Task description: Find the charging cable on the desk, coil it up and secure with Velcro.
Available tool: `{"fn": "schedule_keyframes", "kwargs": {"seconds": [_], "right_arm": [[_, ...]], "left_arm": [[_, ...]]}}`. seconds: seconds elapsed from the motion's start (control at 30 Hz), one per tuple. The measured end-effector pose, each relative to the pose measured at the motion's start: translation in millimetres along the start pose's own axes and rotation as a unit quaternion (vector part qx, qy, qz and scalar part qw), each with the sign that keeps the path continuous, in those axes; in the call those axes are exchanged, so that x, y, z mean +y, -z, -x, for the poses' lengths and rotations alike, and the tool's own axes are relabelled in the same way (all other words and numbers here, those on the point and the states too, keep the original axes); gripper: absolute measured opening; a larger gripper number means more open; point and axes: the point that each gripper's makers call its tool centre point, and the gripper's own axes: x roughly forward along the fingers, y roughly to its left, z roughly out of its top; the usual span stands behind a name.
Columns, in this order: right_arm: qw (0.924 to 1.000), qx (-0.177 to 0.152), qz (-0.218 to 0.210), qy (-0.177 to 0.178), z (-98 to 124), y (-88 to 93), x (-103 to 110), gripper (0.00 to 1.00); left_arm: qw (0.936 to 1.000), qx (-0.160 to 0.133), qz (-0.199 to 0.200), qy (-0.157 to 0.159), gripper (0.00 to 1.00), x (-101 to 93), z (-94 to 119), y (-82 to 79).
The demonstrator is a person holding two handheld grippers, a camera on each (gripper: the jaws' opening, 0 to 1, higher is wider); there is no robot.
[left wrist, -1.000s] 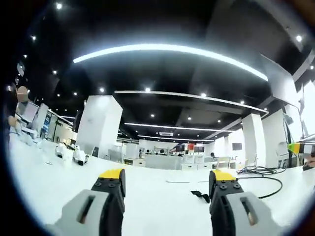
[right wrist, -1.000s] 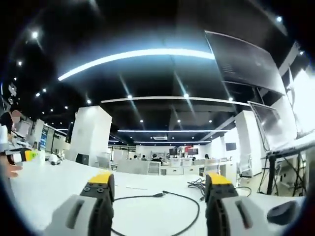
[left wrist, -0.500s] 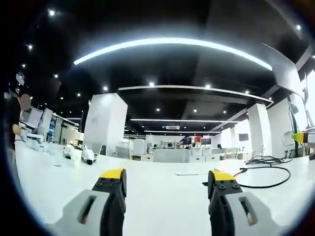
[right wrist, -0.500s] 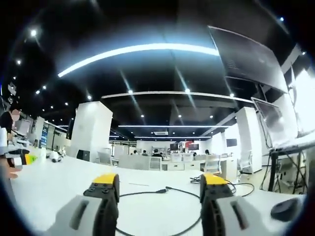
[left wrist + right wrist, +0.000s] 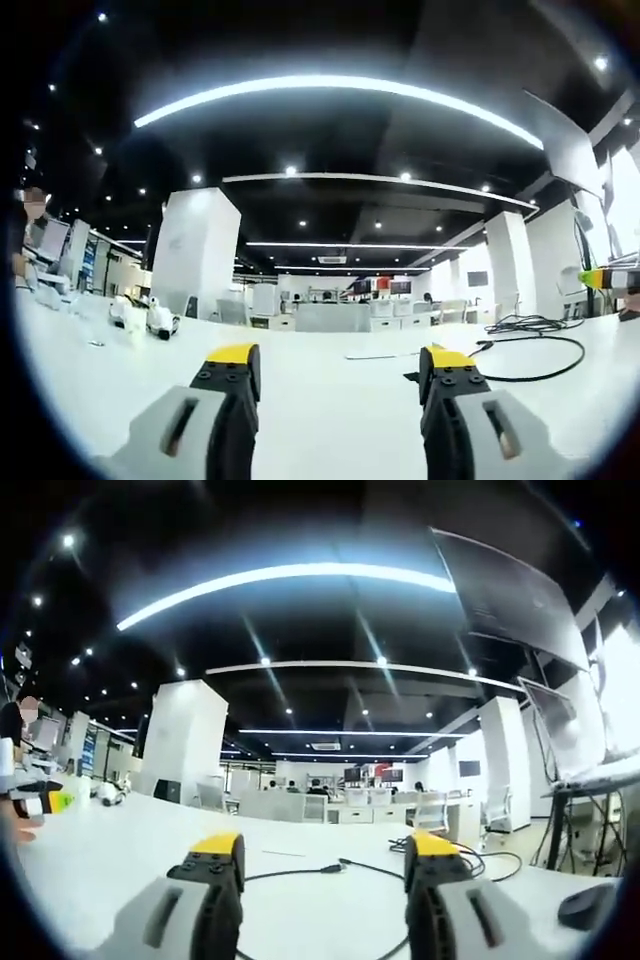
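The broad white desk top [image 5: 120,855] runs out flat ahead of both pairs of fingers, and nothing is held yet. On it lies the thin black charging cable [image 5: 300,873], a loose open loop. In the right gripper view it curves across the gap between the fingers, just beyond their yellow tips, with its small plug end [image 5: 330,867] lying free ahead and the rest running behind the right-hand finger toward a tangle of wires. In the left gripper view the same cable [image 5: 545,375] sits beyond and outboard of the right-hand finger, apart from it.

The right gripper [image 5: 320,852] has its grey, yellow-tipped fingers spread wide with bare desk between them. The left gripper [image 5: 340,362] is likewise spread, clamping nothing.

The cable looks light, limp and smooth, likely to slide on the desk and spring out of a coil. A grip just behind the plug, where it is stiffest, seems best. No Velcro strap can be made out.

A small dark rounded object [image 5: 590,908] lies well outboard of the right-hand finger.
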Motion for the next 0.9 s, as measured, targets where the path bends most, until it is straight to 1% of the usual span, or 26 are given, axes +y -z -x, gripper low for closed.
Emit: {"fn": "schedule_keyframes", "kwargs": {"seconds": [0.1,0.23,0.3,0.4,0.53,0.6,0.67,0.87,0.9], "right_arm": [[1.0,0.001,-0.001,0.001,-2.4,-2.1,2.6,0.65],[0.9999,0.009,-0.004,0.001,-9.9,0.0,6.8,0.65],[0.9999,0.011,-0.003,0.002,-13.8,0.5,7.0,0.65],[0.9999,0.015,-0.001,0.003,-20.1,0.7,5.6,0.64],[0.9996,0.029,0.003,0.003,-30.6,4.4,2.8,0.62],[0.9995,0.032,0.005,0.003,-33.8,5.9,1.7,0.61],[0.9993,0.036,0.006,0.003,-37.3,7.1,0.7,0.6],[0.9991,0.041,0.008,-0.002,-49.8,8.3,-1.6,0.6],[0.999,0.043,0.008,-0.004,-52.0,8.8,-2.3,0.6]], "left_arm": [[1.0,-0.002,-0.005,0.006,0.65,2.8,-5.5,-5.1],[0.9997,-0.008,-0.012,0.021,0.64,3.4,-13.4,-12.6],[0.9995,-0.007,-0.009,0.029,0.64,2.3,-16.9,-12.3],[0.999,-0.004,-0.007,0.044,0.64,-4.7,-23.1,-11.1],[0.9965,-0.01,-0.008,0.082,0.61,-26.0,-34.0,-15.8],[0.9943,-0.01,-0.011,0.106,0.6,-40.8,-42.4,-17.7],[0.9912,-0.009,0.001,0.132,0.6,-56.3,-49.6,-19.5],[0.9851,-0.006,-0.001,0.172,0.6,-85.0,-68.7,-22.4],[0.9826,-0.003,-0.001,0.186,0.6,-92.6,-72.1,-22.0]]}}
